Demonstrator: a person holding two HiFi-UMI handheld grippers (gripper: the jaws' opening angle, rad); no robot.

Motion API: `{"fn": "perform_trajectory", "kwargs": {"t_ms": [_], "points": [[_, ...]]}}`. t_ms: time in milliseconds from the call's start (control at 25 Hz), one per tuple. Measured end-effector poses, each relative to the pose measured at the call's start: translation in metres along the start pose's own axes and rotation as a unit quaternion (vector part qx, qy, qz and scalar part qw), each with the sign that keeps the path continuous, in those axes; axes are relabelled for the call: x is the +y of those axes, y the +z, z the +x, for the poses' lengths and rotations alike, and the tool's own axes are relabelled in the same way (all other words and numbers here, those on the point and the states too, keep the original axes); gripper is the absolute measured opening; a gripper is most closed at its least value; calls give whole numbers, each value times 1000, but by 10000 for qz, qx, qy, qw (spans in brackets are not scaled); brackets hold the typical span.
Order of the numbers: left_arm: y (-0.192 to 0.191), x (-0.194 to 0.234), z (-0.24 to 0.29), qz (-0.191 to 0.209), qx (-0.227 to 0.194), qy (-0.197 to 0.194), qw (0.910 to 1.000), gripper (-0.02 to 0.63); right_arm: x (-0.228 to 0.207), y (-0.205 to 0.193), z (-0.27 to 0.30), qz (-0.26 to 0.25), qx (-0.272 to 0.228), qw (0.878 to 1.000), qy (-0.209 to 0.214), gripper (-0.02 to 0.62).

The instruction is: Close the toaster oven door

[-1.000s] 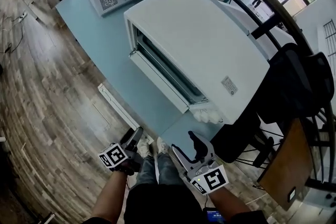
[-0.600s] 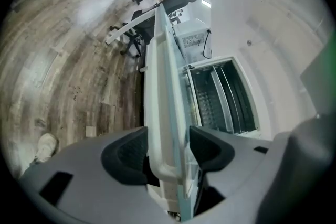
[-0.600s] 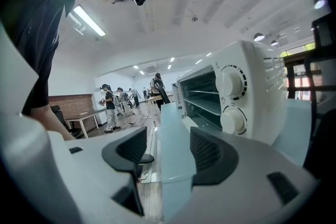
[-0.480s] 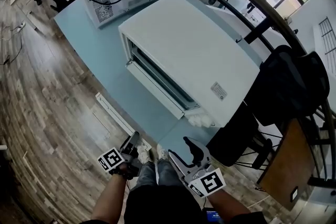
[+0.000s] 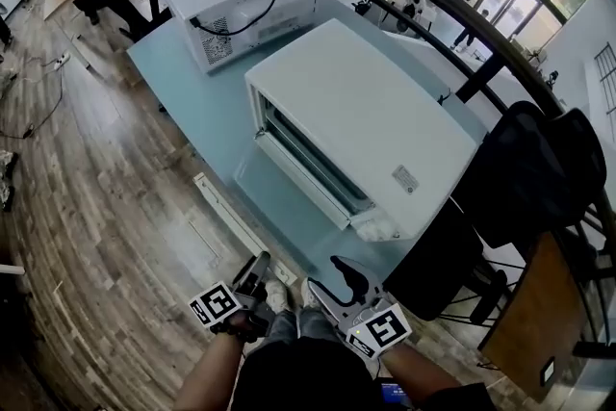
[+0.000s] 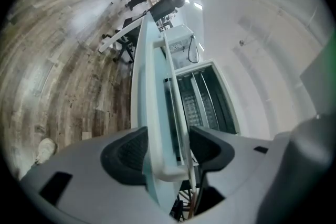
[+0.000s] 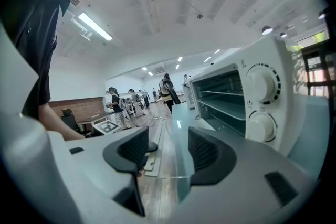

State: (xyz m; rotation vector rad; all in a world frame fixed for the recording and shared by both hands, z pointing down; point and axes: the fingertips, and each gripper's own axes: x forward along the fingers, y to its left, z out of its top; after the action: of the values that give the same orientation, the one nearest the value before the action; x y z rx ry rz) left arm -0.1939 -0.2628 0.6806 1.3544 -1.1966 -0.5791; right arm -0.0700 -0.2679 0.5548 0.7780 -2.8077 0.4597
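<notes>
toaster oven door [image 5: 300, 180] open | white appliance [image 5: 241, 0] behind | black chair [image 5: 539, 178] beside

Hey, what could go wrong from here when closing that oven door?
The door lies open over the table, so a gripper coming up from below could knock the table edge. A hard push might slide the oven back. The right gripper, empty with jaws closing, could slip off the door.
</notes>
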Motion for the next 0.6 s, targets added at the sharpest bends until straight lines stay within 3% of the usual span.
{"fn": "perform_trajectory", "kwargs": {"t_ms": [360, 600], "points": [[14, -85, 17, 435, 93, -706, 9965, 296, 13, -14, 22, 685, 277, 9962, 457, 231], [20, -117, 24, 680, 183, -887, 9936, 281, -4, 9, 18, 639, 19, 9977, 213, 181]]}}
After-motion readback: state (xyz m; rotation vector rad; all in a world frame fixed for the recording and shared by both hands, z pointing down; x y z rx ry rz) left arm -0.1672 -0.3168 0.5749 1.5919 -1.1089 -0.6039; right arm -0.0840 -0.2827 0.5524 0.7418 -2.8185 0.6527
